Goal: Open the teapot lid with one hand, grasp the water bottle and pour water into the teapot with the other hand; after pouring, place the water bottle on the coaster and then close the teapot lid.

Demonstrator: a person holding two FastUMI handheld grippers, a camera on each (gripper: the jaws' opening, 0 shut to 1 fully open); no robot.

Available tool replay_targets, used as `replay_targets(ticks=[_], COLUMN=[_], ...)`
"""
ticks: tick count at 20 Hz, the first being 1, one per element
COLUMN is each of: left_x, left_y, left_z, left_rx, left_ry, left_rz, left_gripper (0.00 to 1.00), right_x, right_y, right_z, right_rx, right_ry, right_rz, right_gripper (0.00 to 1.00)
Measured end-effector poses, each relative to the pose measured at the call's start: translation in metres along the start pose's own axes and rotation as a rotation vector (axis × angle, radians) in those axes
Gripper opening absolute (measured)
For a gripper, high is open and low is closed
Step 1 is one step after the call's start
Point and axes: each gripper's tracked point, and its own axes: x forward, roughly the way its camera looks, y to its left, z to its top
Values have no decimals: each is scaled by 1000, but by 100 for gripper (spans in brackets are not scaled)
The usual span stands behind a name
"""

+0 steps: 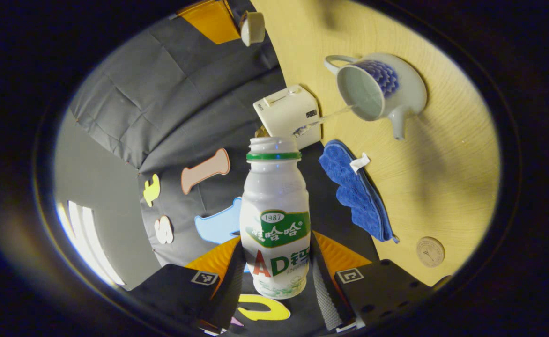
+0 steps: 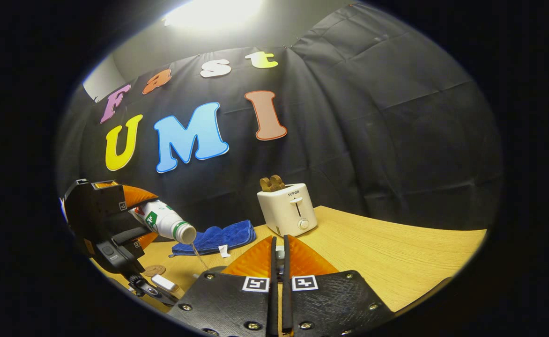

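the left gripper (image 1: 274, 276) holds a white plastic water bottle with a green neck ring and a green-and-red label (image 1: 275, 220); its jaws press the bottle's lower body from both sides, and the bottle's base sits between them, partly covered. the bottle is uncapped and tipped toward a pale ceramic teapot with a blue flower pattern (image 1: 382, 89), whose lid is off and whose round mouth is bare. a thin stream of water (image 1: 323, 119) runs from the bottle's mouth into that opening. the teapot stands on the light wooden desk (image 1: 443, 187), well apart from a small round wooden coaster (image 1: 430, 251) near the desk's edge. between them lies a blue folded cloth with a white tag (image 1: 356, 192), and beside the bottle's mouth stands a white toaster (image 1: 288, 114), partly hidden by the bottle.

in the right gripper view, the right gripper (image 2: 278, 262) has its jaws nearly together, with a small pale thing between them, too covered to make out; it may be the teapot lid, but i cannot tell whether both fingers press on it. the teapot itself is hidden behind those fingers there. farther off at left, the other gripper tilts the bottle mouth-down.
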Motion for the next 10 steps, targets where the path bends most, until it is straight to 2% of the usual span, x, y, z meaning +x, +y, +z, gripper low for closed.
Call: replay_targets(ticks=[2,3,8,9,10], left_x=[-2,-3,-5,-5,-6], left_y=[2,2,4,4,5], left_z=[3,5,11,11,13], left_rx=[19,31,81,90,97], left_ry=[-9,-13,-34,-37,-40], left_rz=[6,9,20,21,24], left_gripper=[76,81,81,72,77], right_x=[0,1,0,0,0], right_y=[0,0,0,0,0], right_z=[0,0,0,0,0], right_rx=[2,5,8,9,9], right_ry=[-1,-1,-1,0,0], right_rz=[0,0,1,2,2], right_gripper=[3,3,4,3,4])
